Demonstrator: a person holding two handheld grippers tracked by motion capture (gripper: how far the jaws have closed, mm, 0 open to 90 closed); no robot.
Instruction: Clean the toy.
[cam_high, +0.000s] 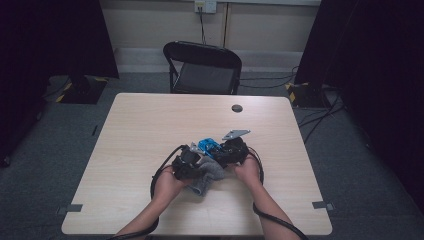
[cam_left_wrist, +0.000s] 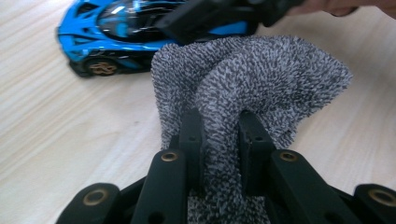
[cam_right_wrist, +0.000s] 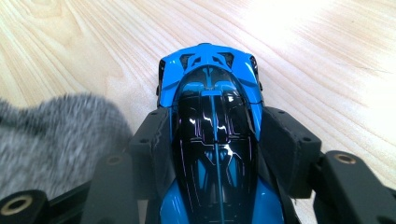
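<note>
The wooden table (cam_high: 150, 125) carries everything here, pale grain, rounded corners, and the action sits a little toward the near edge, roughly midway between the left and right edges. Biggest item in play is the grey cloth (cam_left_wrist: 261, 79), a fuzzy knit speckled black and white, bunched into soft folds and lumps. In the high view the cloth (cam_high: 207, 172) lies crumpled on the table between the two hands, spilling toward the near edge.

Now the left gripper (cam_left_wrist: 219, 135): its black jaws are clenched hard on a fold of that cloth, the fabric pinched up between them and bulging out above the pads. From above, the left gripper (cam_high: 185, 162) sits at the cloth's left side.

Just beyond the cloth is the toy car (cam_right_wrist: 212, 135), a low, sleek sports model in bright blue with a glossy black canopy and roof that throws back white glints of light. A thin blue stripe runs down the middle of the black top. In the left gripper view the car (cam_left_wrist: 107, 32) shows a dark wheel with a bronze-coloured rim, and it stands on its wheels on the wood, touching the edge of the cloth.

The right gripper (cam_right_wrist: 215, 149) is grasping the car, one jaw pressed against each flank at about mid-body, the nose pointing away from the hand. Seen from above, the right gripper (cam_high: 230, 150) is on the right of the blue car (cam_high: 207, 146).
</note>
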